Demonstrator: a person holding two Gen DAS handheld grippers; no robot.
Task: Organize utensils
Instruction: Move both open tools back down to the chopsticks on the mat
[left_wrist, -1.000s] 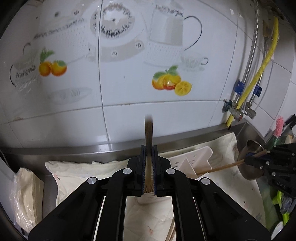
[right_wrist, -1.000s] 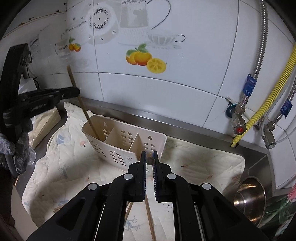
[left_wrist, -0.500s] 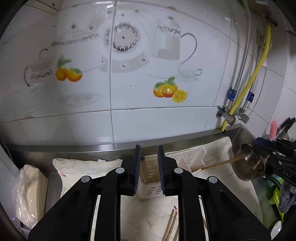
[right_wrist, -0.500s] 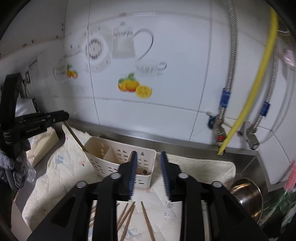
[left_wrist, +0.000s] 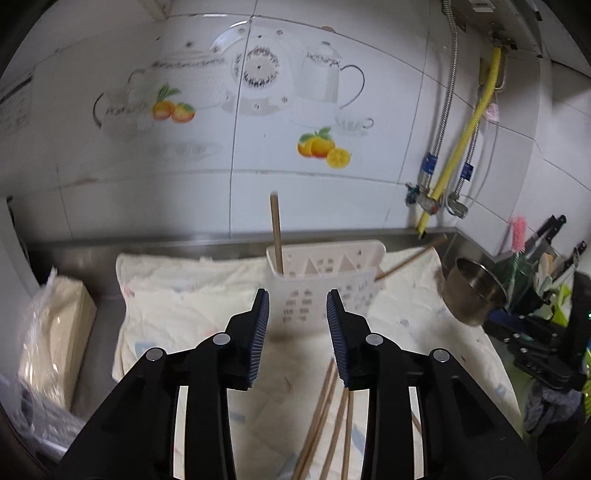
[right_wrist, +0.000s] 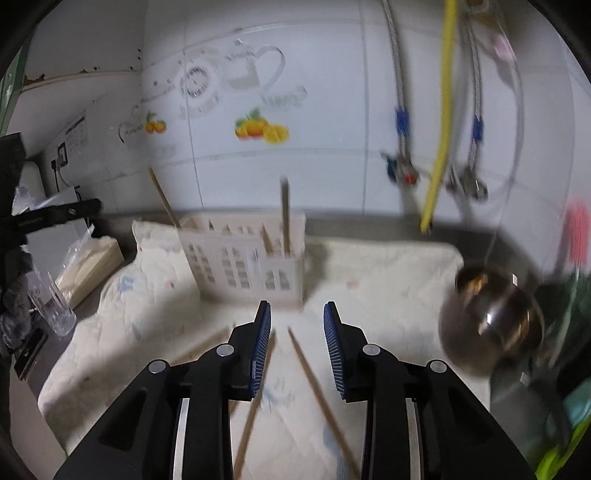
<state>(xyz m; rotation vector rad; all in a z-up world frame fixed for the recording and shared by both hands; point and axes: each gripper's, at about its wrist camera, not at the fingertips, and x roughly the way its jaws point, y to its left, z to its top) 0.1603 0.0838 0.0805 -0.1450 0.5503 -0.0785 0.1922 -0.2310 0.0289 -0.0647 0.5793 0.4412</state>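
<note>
White plastic caddy upright on quilted cloth over counter, chopsticks standing in end compartments. Loose chopsticks flat on cloth below both grippers.

Left gripper: jaws apart, opening, nothing between. Right gripper: jaws apart, one loose chopstick lying beneath gap, unclamped.

Risks: thin sticks rolling on soft cloth; pinching cloth; tipping light caddy.

Right view alone shows drinking glass; left view alone, knives.
</note>
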